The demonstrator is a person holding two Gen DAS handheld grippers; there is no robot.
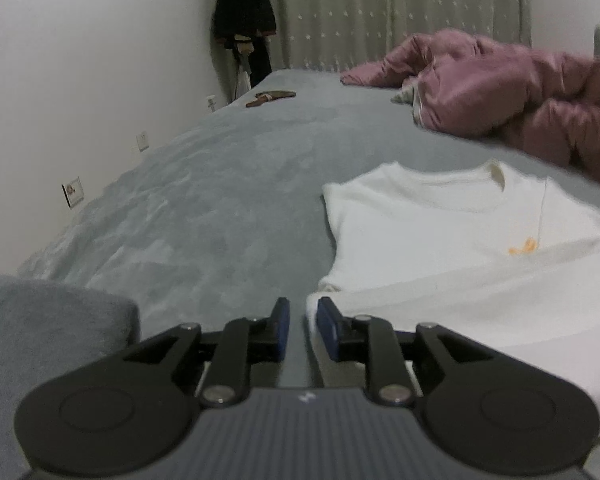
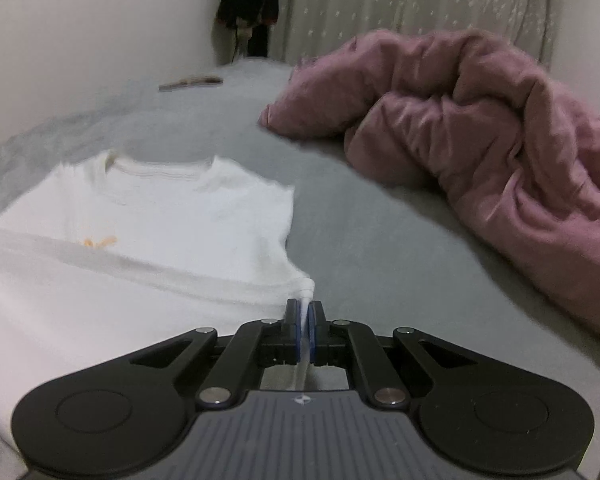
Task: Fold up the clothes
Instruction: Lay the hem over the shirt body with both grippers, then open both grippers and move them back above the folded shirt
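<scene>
A white shirt (image 1: 440, 248) with a small orange mark (image 1: 524, 246) lies on the grey bed cover (image 1: 220, 200), collar pointing away, its lower part folded up over the chest. My left gripper (image 1: 302, 312) is open at the shirt's left edge, and a strip of white cloth lies against the inner side of its right pad. In the right wrist view the same shirt (image 2: 140, 232) spreads to the left. My right gripper (image 2: 305, 308) is shut on the shirt's right corner, and a pinch of white cloth stands up between the blue pads.
A crumpled pink quilt (image 1: 520, 92) (image 2: 480, 120) fills the bed's far right. A brown paddle-like object (image 1: 272, 98) lies at the far end. A dark garment (image 1: 244, 12) hangs in the corner beside the curtain (image 1: 380, 8). Grey fabric (image 1: 40, 340) is bunched at near left, by the wall.
</scene>
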